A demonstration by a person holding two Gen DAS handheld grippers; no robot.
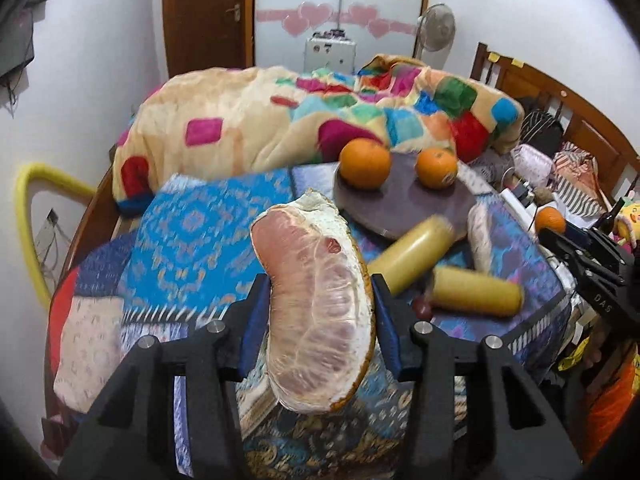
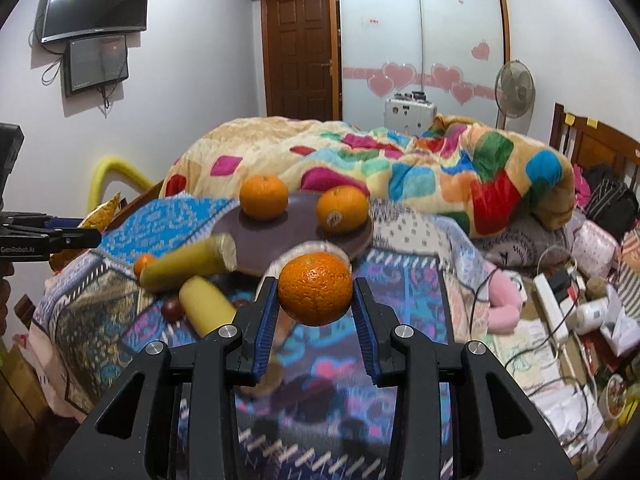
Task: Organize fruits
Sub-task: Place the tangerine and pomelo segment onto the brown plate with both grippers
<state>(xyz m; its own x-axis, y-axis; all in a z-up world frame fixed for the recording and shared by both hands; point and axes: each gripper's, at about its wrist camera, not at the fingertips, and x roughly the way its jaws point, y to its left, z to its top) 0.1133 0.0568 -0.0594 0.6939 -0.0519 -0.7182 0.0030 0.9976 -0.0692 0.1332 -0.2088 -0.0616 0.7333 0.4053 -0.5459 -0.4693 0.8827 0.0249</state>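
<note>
While both grippers are carrying fruit above the bed, the relation that matters is how each load is lying against the purple plate ahead. The right gripper is pinching an orange between its blue pads, with the fingers pressing on its left and right sides. That orange is hanging straight in front of the plate's near rim, and being round it has no long axis to align. Two more oranges are already sitting on the plate, one toward its left side and one toward its right, so the open patch between them and the near rim is looking like the likeliest landing spot.

The left gripper is clamping a pomelo wedge across its width. Its long axis is running along the fingers, its pointed far end is aiming forward and slightly left, and its pale pink flesh is facing up toward the camera. From this side the plate is lying ahead and to the right, beyond two yellow banana pieces resting on the patterned bedspread near the plate's near edge.

Judging from both views, the right gripper is looking nearer to the plate, with a shorter and straighter path.
</note>
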